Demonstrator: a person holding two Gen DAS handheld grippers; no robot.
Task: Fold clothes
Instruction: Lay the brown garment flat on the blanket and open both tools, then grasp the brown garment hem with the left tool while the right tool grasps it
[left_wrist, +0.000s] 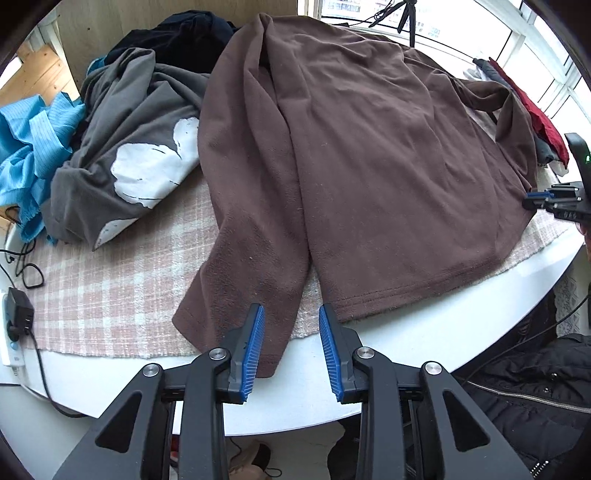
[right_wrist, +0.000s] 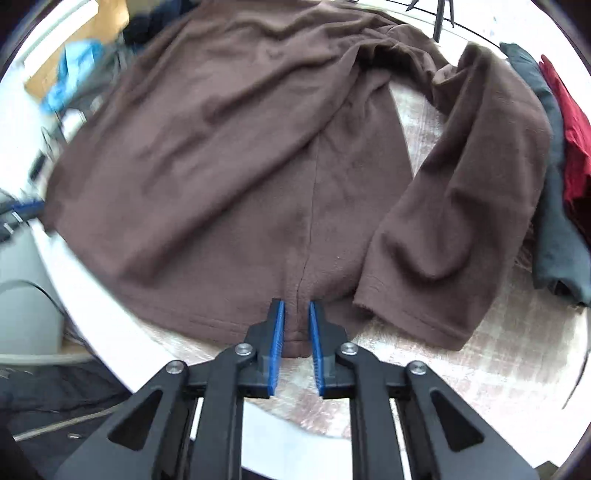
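Right gripper (right_wrist: 296, 308) pinching brown top (right_wrist: 229, 147) hem, pointing steeply down.

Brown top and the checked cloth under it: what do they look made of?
Brown top: looks like fleece or brushed knit, matte with a fuzzy nap, soft rounded folds and a stitched hem. Checked cloth: seems a coarse woven mat or towel, pink and white, with a nubby, dull surface. The fibre of either cannot be told from here.

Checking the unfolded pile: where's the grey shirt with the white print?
Left wrist view, left side: grey shirt lies crumpled between blue cloth and brown top.
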